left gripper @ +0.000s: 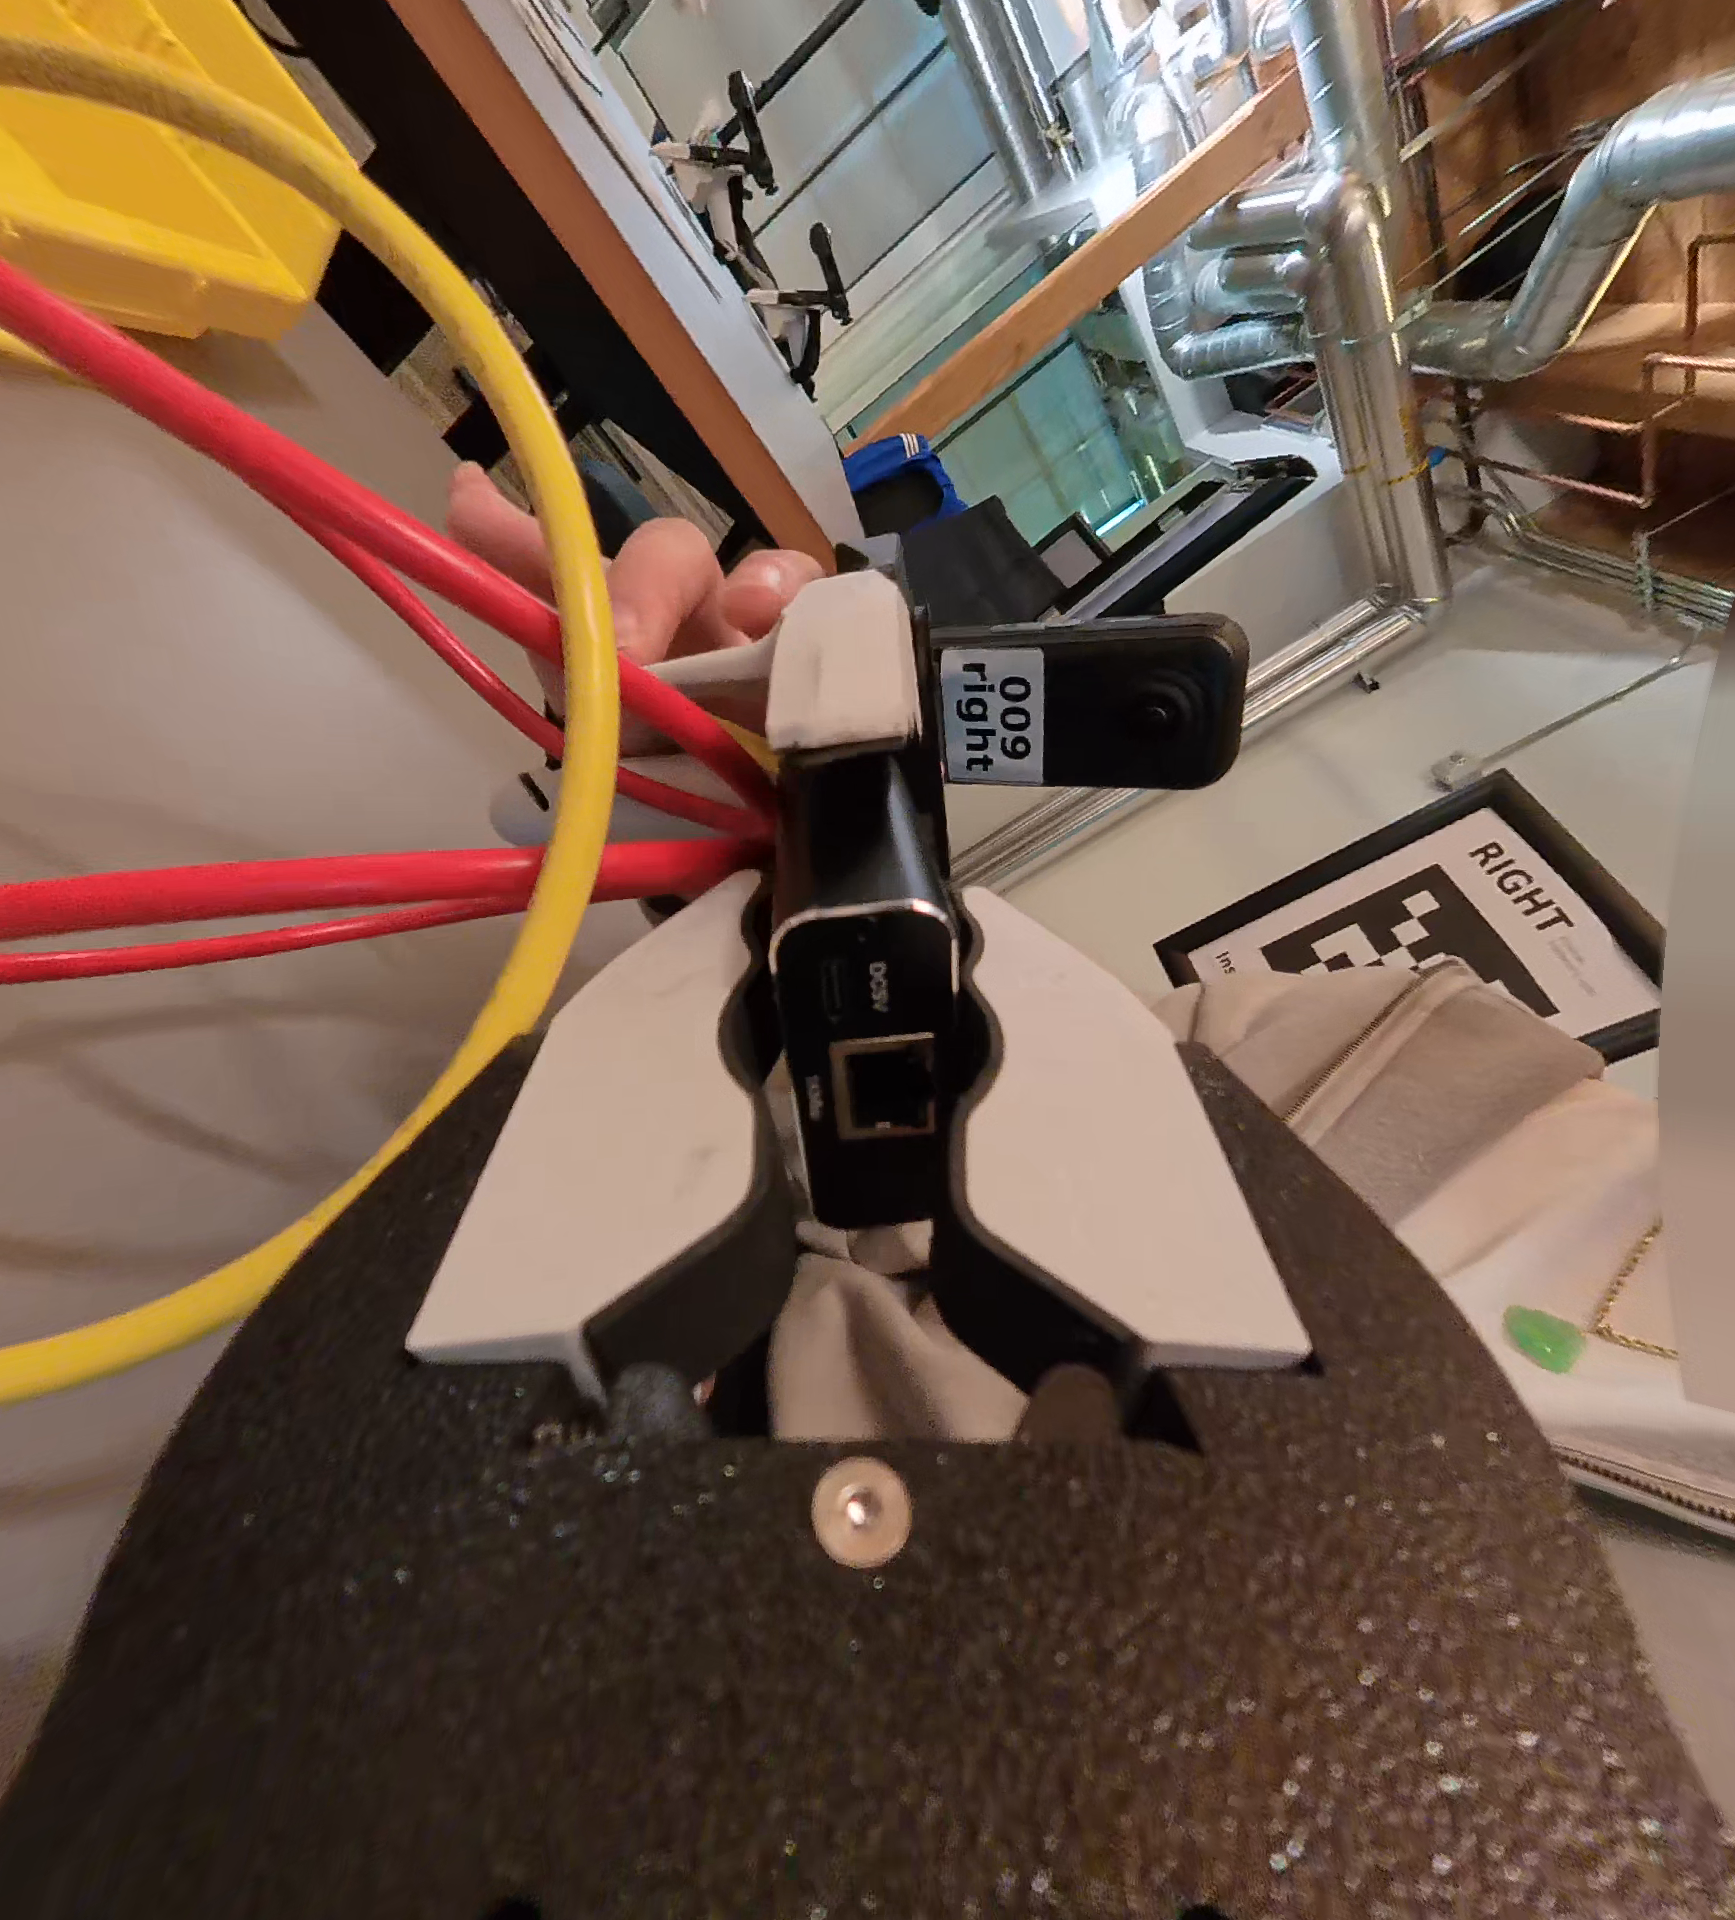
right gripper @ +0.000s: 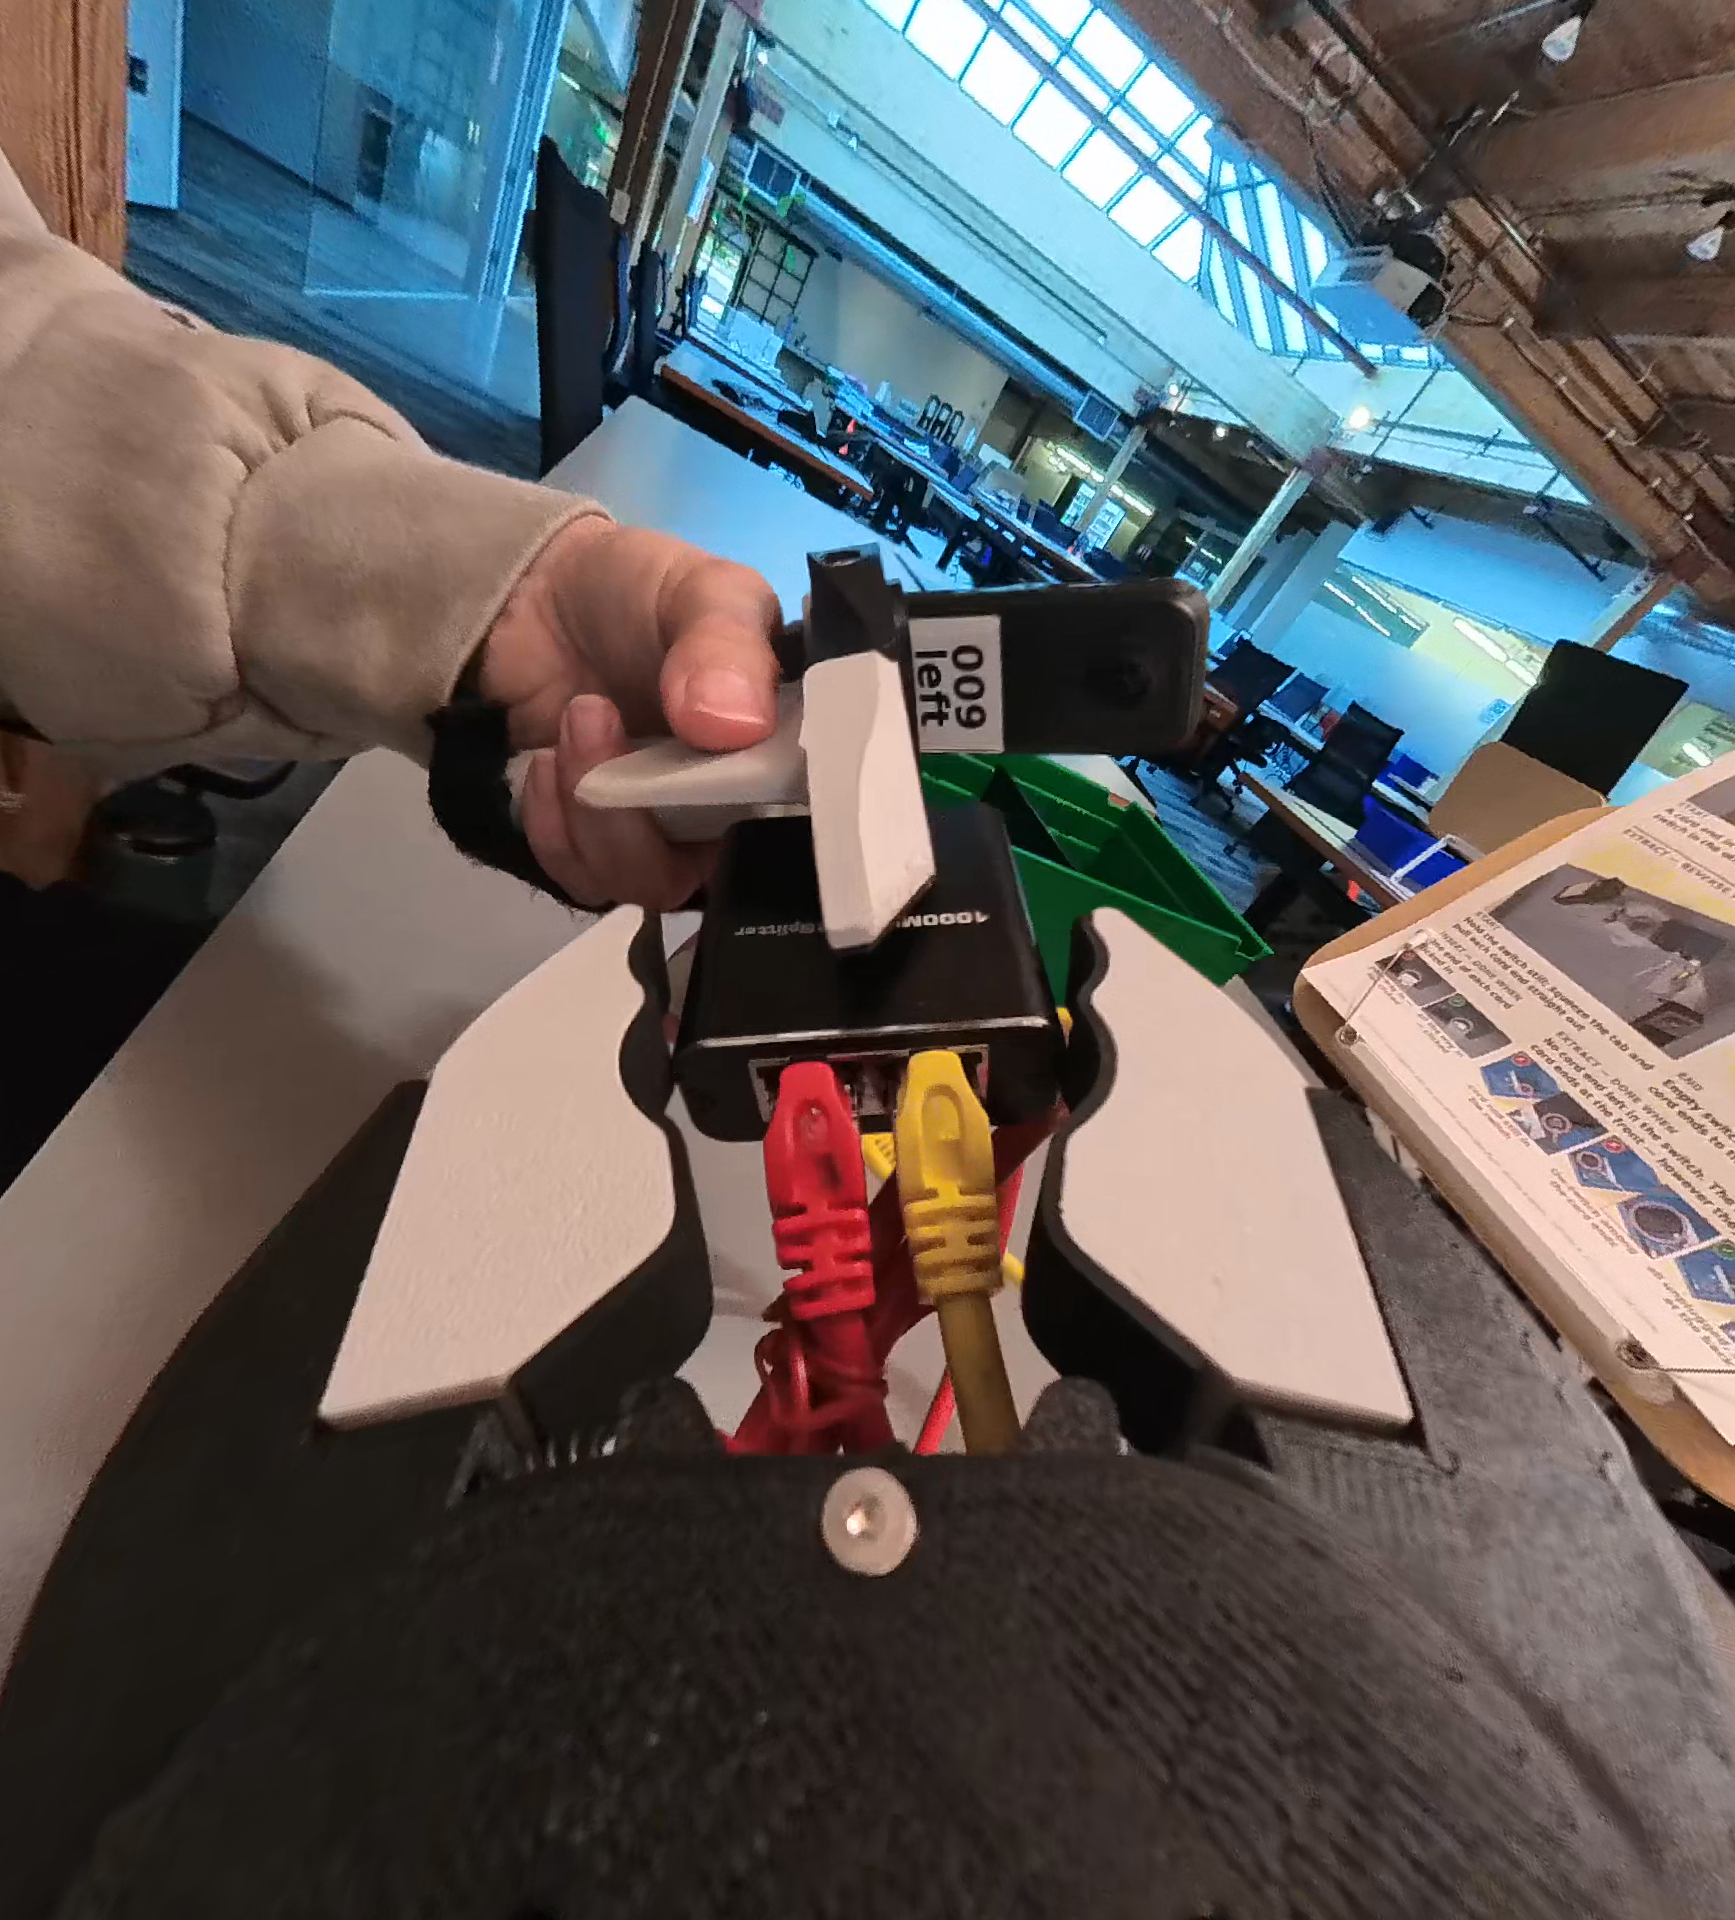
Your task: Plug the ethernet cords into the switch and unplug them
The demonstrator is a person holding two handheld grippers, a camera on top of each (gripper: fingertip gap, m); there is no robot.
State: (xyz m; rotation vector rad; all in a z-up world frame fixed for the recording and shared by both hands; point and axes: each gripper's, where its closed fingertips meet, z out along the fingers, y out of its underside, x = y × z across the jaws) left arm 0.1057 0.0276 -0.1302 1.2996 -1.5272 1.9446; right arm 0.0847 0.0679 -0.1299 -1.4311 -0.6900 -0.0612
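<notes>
Clamping switch: left hand-held gripper | right hand-held gripper parted | middle ports blurred

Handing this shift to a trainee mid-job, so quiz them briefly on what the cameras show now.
1. True or false: the left gripper is clamped on the switch.
2. In the right wrist view, what colours are the two plugs seated in the switch?
3. The port facing the left wrist camera: A empty, B holds a red plug, C holds a yellow plug.

Key: 1 true. 2 red plug, yellow plug. 3 A.
</notes>
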